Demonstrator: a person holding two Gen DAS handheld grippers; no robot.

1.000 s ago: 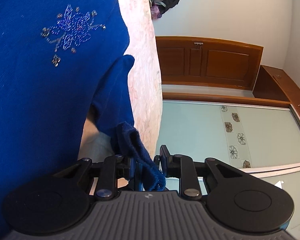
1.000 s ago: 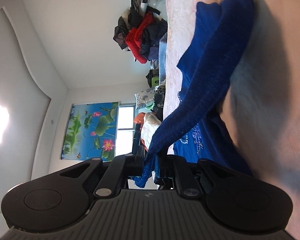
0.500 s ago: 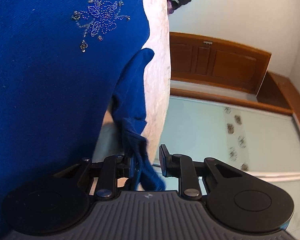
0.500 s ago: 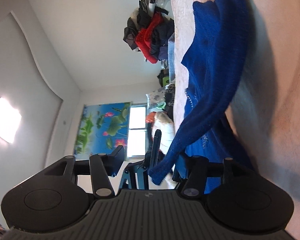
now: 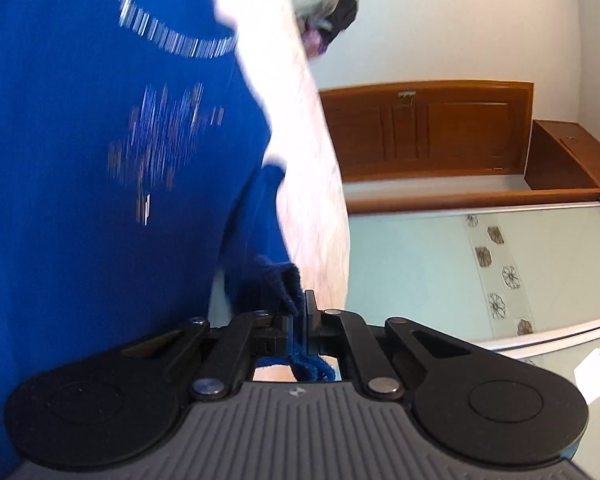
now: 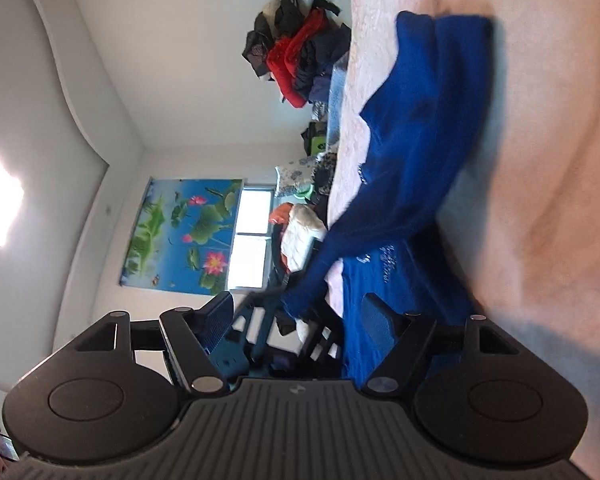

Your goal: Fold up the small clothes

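Your left tool (image 5: 297,312) is clenched on the cuff of the blue sweater (image 5: 80,168); its jaws have just been closing and the knit is pinched between the pads, with a fold of cuff hanging behind them. The sleeve (image 5: 256,224) runs up from the tool along the edge of the bed (image 5: 316,184). The sweater body lies spread on the pinkish bed cover, beaded flower motif (image 5: 164,140) and sparkly neckline trim (image 5: 172,36) facing up, both motion-blurred in the left wrist view.

Your right tool (image 6: 296,316) is released: its jaws have just been opening and now stand wide apart. The other sleeve (image 6: 400,184) dangles in the gap between them, its cuff end near the middle, touching neither pad as far as the right wrist view shows. That sleeve rises from the sweater and drapes over the bed.

Background: a clothes heap (image 6: 300,52) at the far end of the bed, a lotus-print blind (image 6: 180,232) beside a window, a wooden door (image 5: 424,128).
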